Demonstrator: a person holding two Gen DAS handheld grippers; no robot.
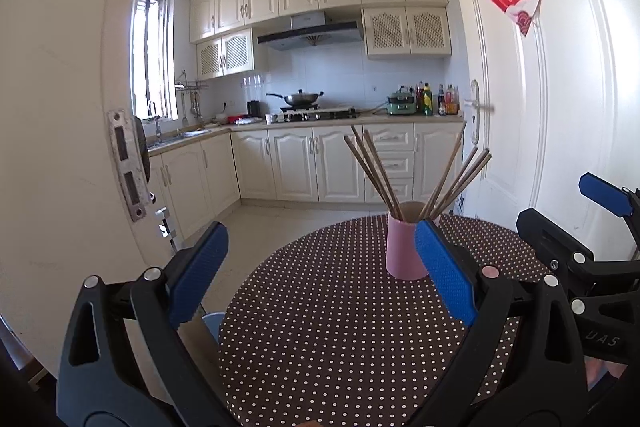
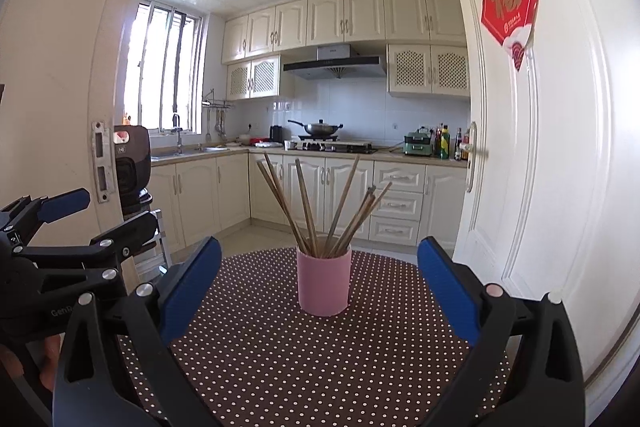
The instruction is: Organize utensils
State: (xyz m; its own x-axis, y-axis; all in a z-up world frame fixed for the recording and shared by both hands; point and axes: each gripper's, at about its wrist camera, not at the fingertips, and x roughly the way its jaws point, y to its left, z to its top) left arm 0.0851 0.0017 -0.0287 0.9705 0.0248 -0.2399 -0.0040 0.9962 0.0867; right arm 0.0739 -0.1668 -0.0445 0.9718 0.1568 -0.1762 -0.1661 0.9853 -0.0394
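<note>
Your left finger (image 1: pixel 444 267) hides part of the cup (image 1: pixel 402 247); the chopsticks' (image 2: pixel 308 211) lower ends are sunk inside it.

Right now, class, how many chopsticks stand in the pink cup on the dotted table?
9 visible chopsticks in the pink cup: three lean left, one near upright, five fan right. Overlapping sticks may hide more.

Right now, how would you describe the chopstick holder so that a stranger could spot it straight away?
Find the round table with the brown, white-dotted cloth, standing before the open kitchen doorway. Near its far edge stands a plain pink cup, upright. It is the only thing on the cloth, and brown chopsticks fan out of its top.
</note>
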